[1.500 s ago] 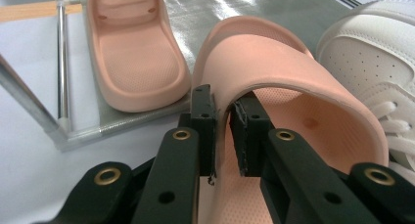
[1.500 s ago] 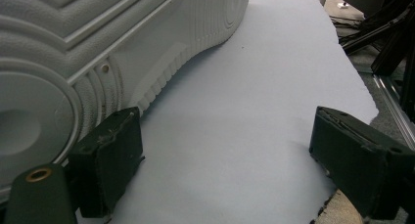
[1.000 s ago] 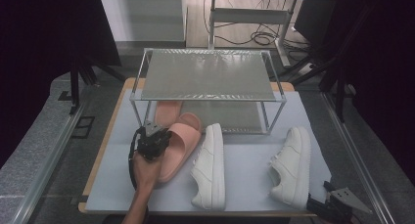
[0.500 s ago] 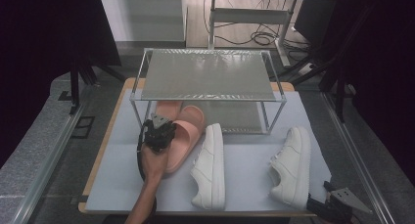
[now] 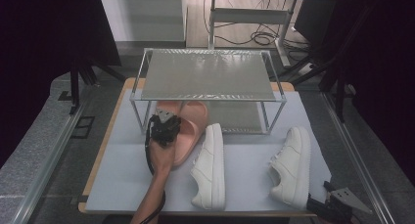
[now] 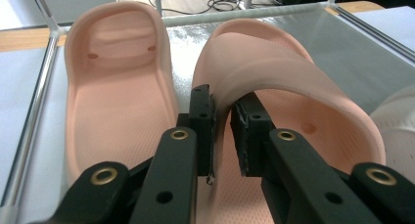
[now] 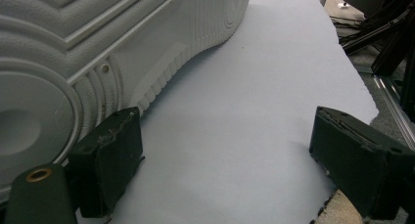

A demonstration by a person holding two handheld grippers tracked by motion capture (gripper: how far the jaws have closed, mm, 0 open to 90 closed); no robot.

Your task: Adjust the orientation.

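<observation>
- Pink slide [image 6: 293, 87], smooth rubbery foam with a curved strap, sits centre frame under the wire rack [image 5: 208, 75], beside its mate [image 6: 117, 87].
- Left hand-held gripper [image 6: 222, 131] pinches its strap edge.
- Right hand-held gripper [image 7: 225, 155] gapes wide, empty, beside a ribbed white sneaker [image 7: 98, 48].

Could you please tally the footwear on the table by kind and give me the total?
Pink slippers: 2, the gripped one and its mate
White sneakers: 2, the middle one and the right one
Total: 4
</observation>
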